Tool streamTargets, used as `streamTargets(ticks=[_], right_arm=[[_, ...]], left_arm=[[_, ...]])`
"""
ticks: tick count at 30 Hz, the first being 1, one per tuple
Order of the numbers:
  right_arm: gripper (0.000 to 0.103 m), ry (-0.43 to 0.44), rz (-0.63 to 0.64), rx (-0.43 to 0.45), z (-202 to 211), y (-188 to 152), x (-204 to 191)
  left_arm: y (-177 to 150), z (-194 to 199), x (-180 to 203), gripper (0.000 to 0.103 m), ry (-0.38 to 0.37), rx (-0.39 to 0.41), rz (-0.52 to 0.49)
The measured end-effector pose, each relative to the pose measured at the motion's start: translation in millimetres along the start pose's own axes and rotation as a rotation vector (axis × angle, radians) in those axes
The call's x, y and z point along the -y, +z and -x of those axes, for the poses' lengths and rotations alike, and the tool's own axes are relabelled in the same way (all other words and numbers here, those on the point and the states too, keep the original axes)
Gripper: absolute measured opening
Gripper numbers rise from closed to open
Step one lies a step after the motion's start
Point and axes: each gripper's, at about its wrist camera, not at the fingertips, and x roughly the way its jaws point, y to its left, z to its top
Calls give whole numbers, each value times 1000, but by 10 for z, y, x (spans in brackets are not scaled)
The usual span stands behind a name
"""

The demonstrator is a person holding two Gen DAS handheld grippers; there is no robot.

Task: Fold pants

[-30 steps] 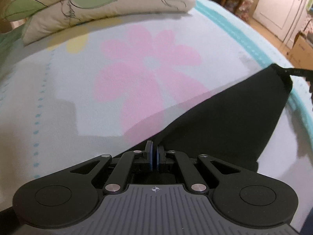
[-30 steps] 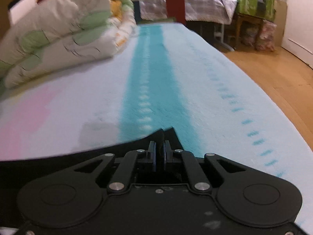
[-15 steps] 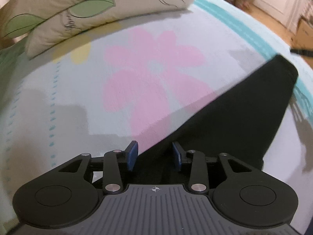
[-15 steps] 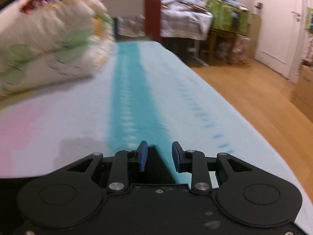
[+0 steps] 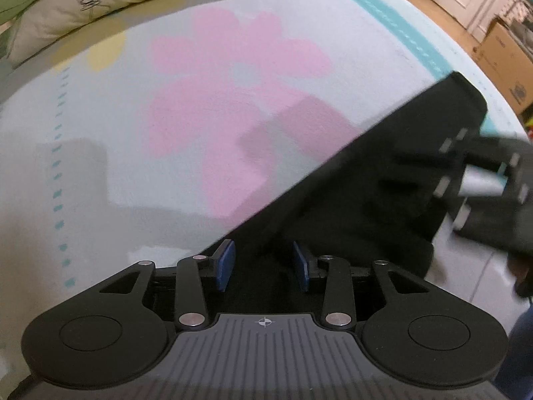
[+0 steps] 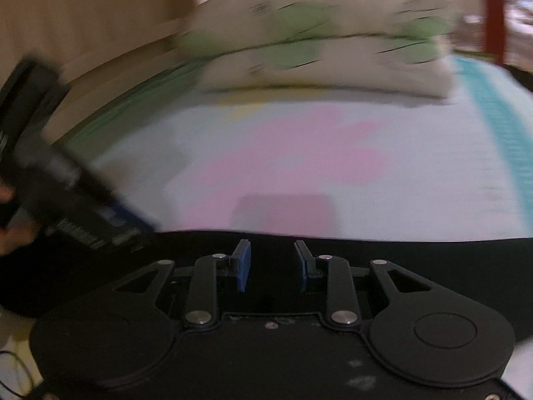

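Note:
The black pants (image 5: 376,180) lie flat on the bed as a folded band running from my left gripper toward the far right. My left gripper (image 5: 263,265) is open and empty, its blue pads over the near edge of the pants. In the right wrist view the pants (image 6: 399,256) stretch across just ahead of my right gripper (image 6: 271,266), which is open and empty above them. The right gripper also shows blurred in the left wrist view (image 5: 479,180), and the left gripper shows blurred at the left of the right wrist view (image 6: 66,183).
The bed sheet (image 5: 100,133) is pale blue with a pink flower (image 5: 233,83) and a teal stripe (image 5: 393,23). A folded leaf-print duvet (image 6: 316,40) lies at the far end of the bed. A cardboard box (image 5: 506,66) stands on the floor past the bed's right edge.
Both grippers were shut on the pants' edge one second ago; both have opened and let go. The pants now lie on the bed. The right gripper has swung left.

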Motion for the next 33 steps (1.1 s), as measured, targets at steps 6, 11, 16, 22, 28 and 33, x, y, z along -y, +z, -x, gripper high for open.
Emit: streamTargets(ticks=[6,11,16,22,28,33], right_arm=[[29,-28,-46,-107,-446,-42,-151],[30,-45,-68,-95,-464,-17,-160],[30,-63,-29,-9,-164,27,-382],[30,19,49,39,287,-75,-866],[31,135,149,-4,504,-446,-1441],[31,210,171,-53,463,-712,-1822]], left_arm=[[-129,319,-138,37,47,98,51],[-563,863,-284,37,130,220,154],[-1107,1280,-359,37,177,234,178],[-1701,1505,-452,37,219,160,110],[-2145,1503,-635,37,205,87,141],[-2276,1493,-765,37,172,95,172]])
